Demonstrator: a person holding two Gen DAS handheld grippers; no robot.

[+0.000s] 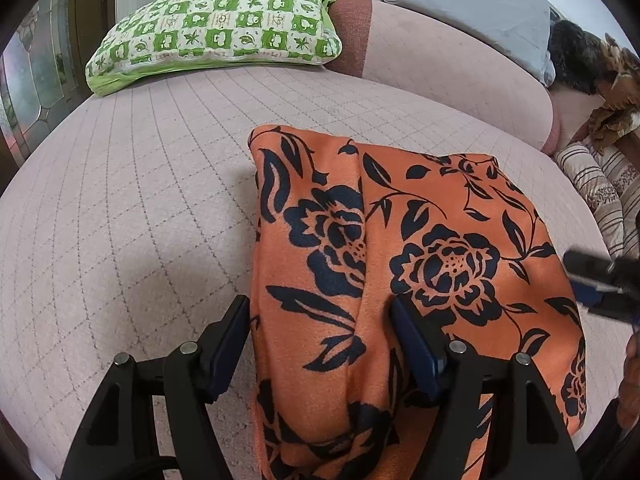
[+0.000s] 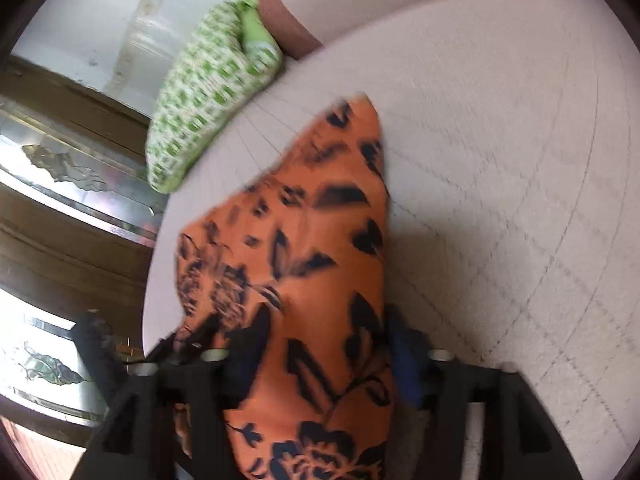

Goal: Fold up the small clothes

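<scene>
Looking along your left claw (image 1: 320,344), you have the orange floral garment (image 1: 400,240) lying flat on the pink quilted bed (image 1: 140,200), already folded into a rough rectangle whose long axis runs straight away from you, in line with the claw's own fingers. That alignment is what the coming move turns on: the near end of the cloth sits right between the 2 fingers, which stand apart, one off the cloth's left edge and the other resting over its middle, neither pad pinching anything, so this claw is released. Your right claw (image 2: 316,364) also straddles the near end of the garment (image 2: 304,264) close to its right edge, jaws spread with the cloth passing loosely between them; the picture is blurred, but no pinch shows, so read it as released too. From the left wrist view that right claw (image 1: 604,284) appears at the garment's right edge. Both claws are at the near end, so neither is clearly closer; the left sits over the left half, the right over the right. I judge that a further fold would carry the near end toward the far end. Count: 1 garment, 2 claws, 1 green checked pillow (image 1: 216,28) well apart at the head, 1 grey pillow (image 1: 480,8) further right.
</scene>
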